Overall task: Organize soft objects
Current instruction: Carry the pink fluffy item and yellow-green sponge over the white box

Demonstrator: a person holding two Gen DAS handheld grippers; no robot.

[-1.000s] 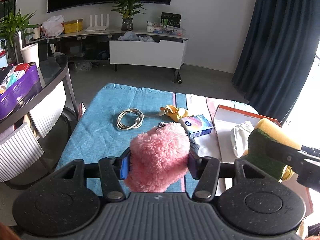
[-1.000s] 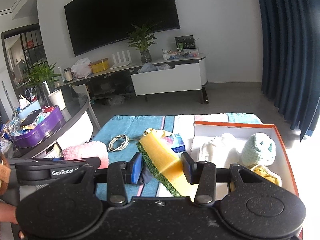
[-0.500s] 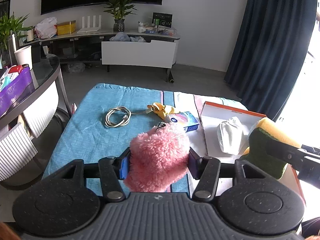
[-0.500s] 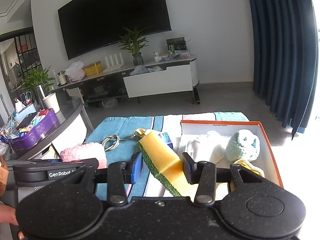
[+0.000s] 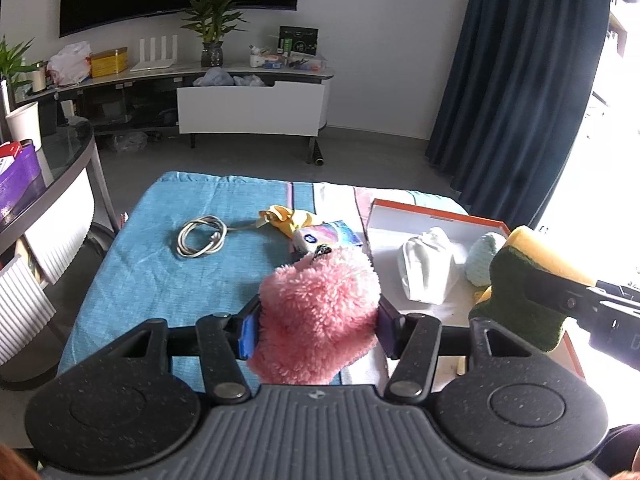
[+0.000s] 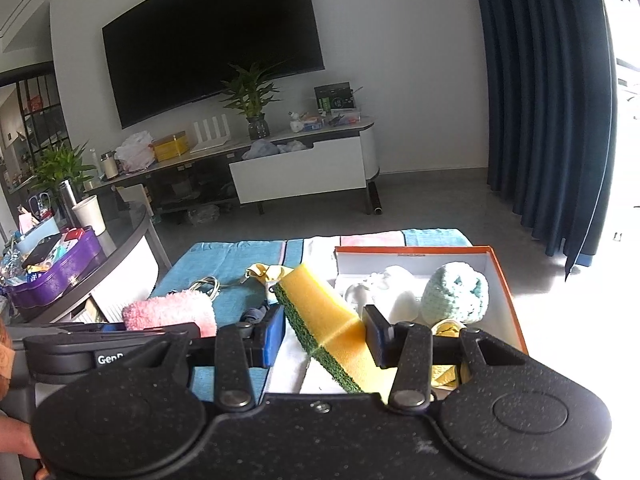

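The surface [image 5: 160,264] fills the middle of both views under a teal towel with a pale pink-and-white band toward its right side, and there is a broad stretch of bare teal along the left edge and the far edge. On the right side sits the white box with the orange rim [image 5: 436,210], open at the top, its near right wall running just beside the right hand-held gripper in the right wrist view. The left hand-held gripper [image 5: 318,322] is clamped on the pink fluffy pouch [image 5: 320,312], both pads pressed into the fur, held above the near edge of the surface just left of the box. The right hand-held gripper [image 6: 326,338] is clamped on the yellow-and-green sponge [image 6: 324,316], tilted, green scrub face down-left, hanging over the near left corner of the box. Inside the box a white cloth bundle [image 5: 428,270] lies in the middle, a mint crocheted ball [image 6: 456,294] rests against the right wall, and a yellow item [image 6: 446,330] peeks out at the near right corner; bare white floor shows along the box's far wall. A colourful tissue pack [image 5: 328,236] lies just outside the box's left wall, a yellow cloth piece [image 5: 286,216] touches its far side, and a coiled white cable [image 5: 200,236] lies well apart to the left, bare towel all around it.
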